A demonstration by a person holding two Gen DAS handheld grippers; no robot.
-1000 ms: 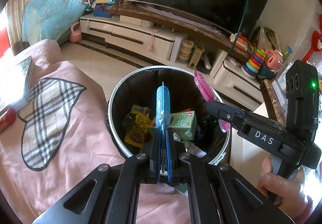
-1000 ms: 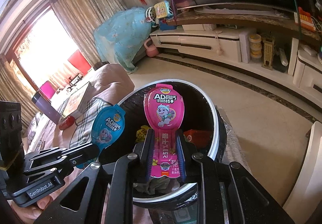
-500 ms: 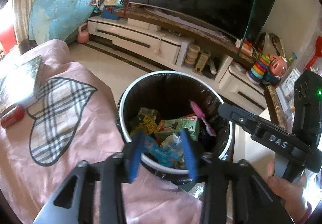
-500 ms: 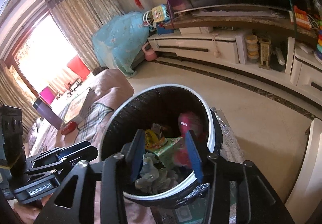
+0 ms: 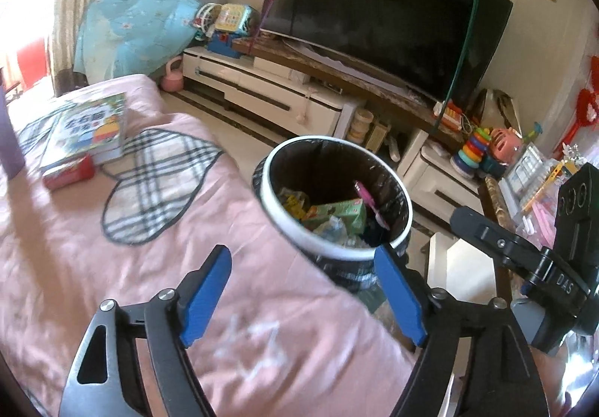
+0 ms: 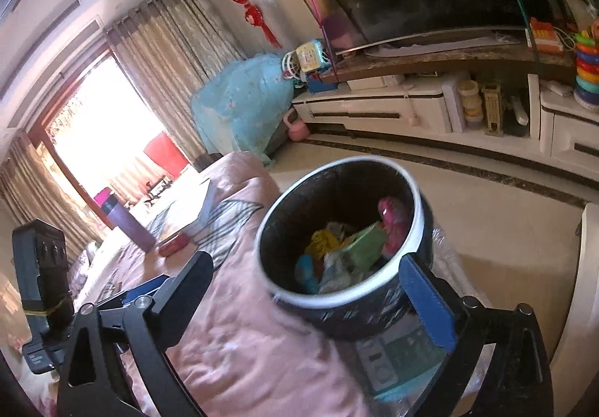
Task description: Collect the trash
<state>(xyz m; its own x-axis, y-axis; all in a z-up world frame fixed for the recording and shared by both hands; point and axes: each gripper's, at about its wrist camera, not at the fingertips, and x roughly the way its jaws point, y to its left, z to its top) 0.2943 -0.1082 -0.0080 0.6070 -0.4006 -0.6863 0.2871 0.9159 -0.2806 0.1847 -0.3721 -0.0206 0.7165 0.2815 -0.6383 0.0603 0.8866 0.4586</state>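
The trash bin (image 5: 406, 220), white-rimmed and lined with a black bag, stands just beside the pink blanket (image 5: 112, 267) with its plaid heart. Inside the bin lie the pink wrapper (image 6: 393, 220), leaning against the far wall, the blue wrapper (image 6: 309, 272) at the near side, and a green carton (image 5: 337, 212) between them among other scraps. The left gripper (image 5: 299, 289) hangs over the blanket's edge, nearer than the bin, its jaws opening with nothing between them. The right gripper (image 6: 318, 289) hovers nearer than the bin too, its jaws opening wide and empty. Books (image 5: 90, 128) and a red tin (image 5: 69, 173) rest on the blanket left of the bin.
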